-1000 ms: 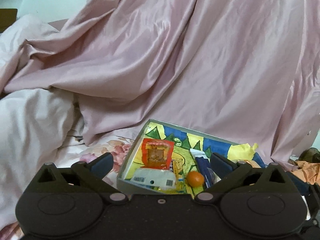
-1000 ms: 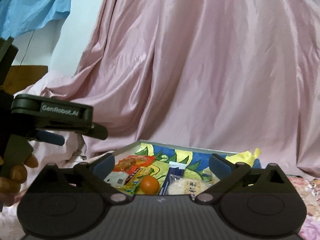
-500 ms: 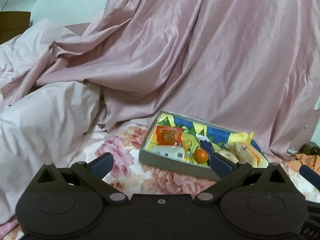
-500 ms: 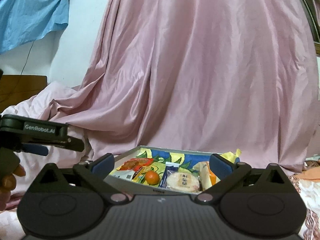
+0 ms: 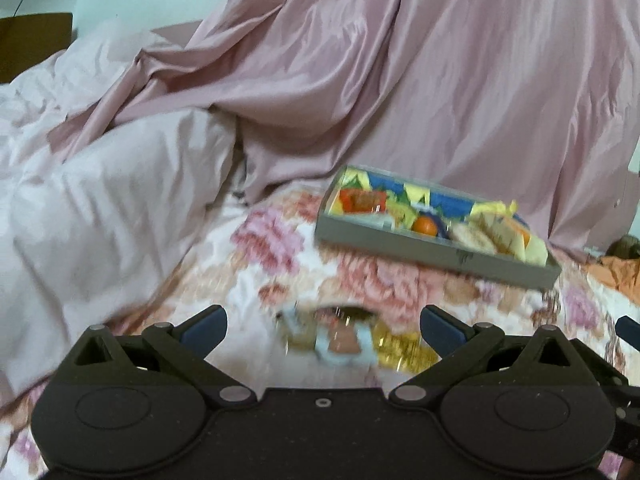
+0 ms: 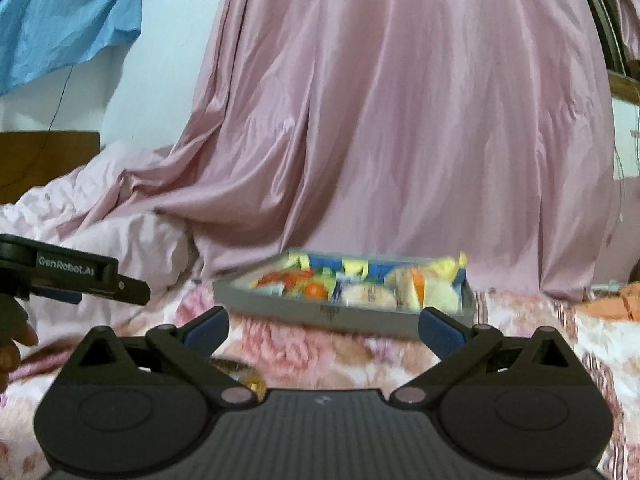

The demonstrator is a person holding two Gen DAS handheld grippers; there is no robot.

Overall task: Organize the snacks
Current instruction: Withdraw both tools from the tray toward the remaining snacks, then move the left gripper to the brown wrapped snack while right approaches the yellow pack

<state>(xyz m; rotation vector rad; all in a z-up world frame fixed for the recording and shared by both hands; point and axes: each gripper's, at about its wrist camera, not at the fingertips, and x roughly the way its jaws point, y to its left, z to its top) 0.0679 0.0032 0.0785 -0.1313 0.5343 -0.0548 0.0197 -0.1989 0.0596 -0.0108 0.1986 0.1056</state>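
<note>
— What's changed just now?

— Both tongs have pulled back from the snack box point(image 5: 436, 254). A second ago the left tongs point(image 5: 323, 323) were right over it; now it sits well ahead of them on the floral bedsheet point(image 5: 360, 280), and a loose snack packet point(image 5: 344, 340) has come into view between their tips. I'd guess that's the next thing to go in.

— Are they holding anything?

— No. The left tongs are spread wide and empty, and so are the right tongs point(image 6: 323, 325). The packet lies on the bed, not gripped.

— What does the packet look like?

— Blurred, so hard to say: pale blue and white wrapper with gold foil at one side, flat and crinkly. It should pinch easily but may slide on the cloth.

— And the box?

— Shallow grey tray with a bright yellow-and-blue lining, by the pink curtain point(image 6: 400, 120). It already holds a red packet point(image 5: 362, 200), a small orange point(image 5: 425, 225) and round crackers point(image 6: 370, 296).
</note>
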